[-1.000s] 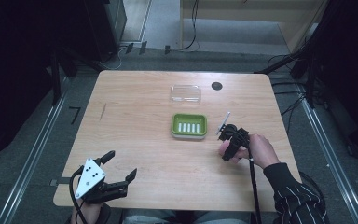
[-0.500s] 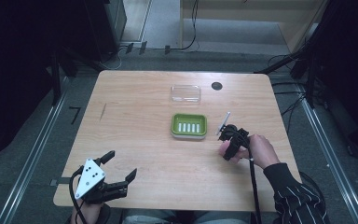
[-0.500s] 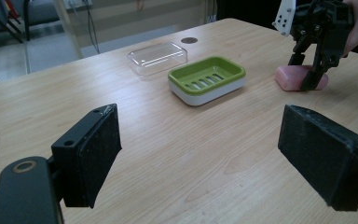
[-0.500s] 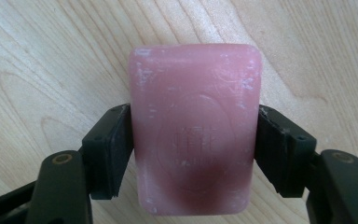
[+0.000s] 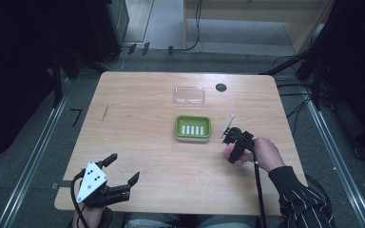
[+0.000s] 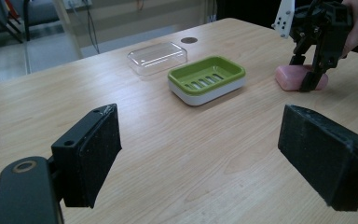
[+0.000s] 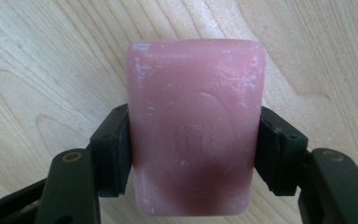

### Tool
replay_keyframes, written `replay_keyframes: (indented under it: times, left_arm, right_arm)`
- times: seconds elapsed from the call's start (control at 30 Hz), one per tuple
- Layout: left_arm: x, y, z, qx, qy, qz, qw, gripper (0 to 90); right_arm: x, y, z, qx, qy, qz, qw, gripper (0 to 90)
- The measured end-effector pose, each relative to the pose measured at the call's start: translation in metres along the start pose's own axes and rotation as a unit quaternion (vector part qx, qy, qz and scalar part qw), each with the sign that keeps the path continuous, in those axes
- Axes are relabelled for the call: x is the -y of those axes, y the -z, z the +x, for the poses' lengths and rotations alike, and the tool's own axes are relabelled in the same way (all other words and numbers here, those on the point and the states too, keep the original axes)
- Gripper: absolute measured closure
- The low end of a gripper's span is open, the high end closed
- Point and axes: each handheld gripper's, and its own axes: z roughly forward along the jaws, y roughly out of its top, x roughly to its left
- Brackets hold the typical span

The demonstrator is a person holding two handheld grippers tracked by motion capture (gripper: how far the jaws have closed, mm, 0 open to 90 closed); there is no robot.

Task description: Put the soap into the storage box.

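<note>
Jaws of the right gripper [image 7: 193,154] just closed in, now pressed against both long sides of a pink bar of soap [image 7: 193,126], flat on the wood. Same grip seen from the left gripper view: right gripper [image 6: 310,74] pointing down onto the soap [image 6: 291,76], just right of the dish. From the high view, right gripper [image 5: 232,149] near the right edge of the table, hand [image 5: 261,153] behind it, striped sleeve [image 5: 299,202] trailing to the bottom corner. Jaws of the left gripper [image 6: 200,158] spread wide, nothing between the pads, only bare wood ahead. Left gripper [image 5: 123,173] low at the near left corner of the table, well apart from everything else.

Surface: one light wooden table [image 5: 138,114] with rounded corners, grain running across, a short dark mark [image 5: 105,112] toward the left edge and a round dark hole [image 5: 221,87] near the far edge. Around it: grey floor, metal rails [image 5: 38,142] along both sides, black stands and loose cables [image 5: 195,33] at the far end, a pale wooden panel [image 5: 266,19] beyond, dark on both flanks.

Count: one bar of soap; one green soap dish [image 5: 193,128] with a slotted floor and white base, near the middle of the table; one clear plastic lid [image 5: 189,95] lying just beyond the dish, toward the far edge; two grippers; one grey three-cornered plate atop each.
</note>
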Motion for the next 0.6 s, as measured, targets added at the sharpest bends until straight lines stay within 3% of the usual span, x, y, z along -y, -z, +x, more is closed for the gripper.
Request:
replay_keyframes:
  times: [0.6]
  left_arm:
    - [0.0001,0.0002,0.0000,0.000,0.000,0.000,1.0000,13.9]
  right_arm:
    - [0.0012,-0.0019,-0.0004,-0.006,-0.009,-0.003,0.9999,38.3]
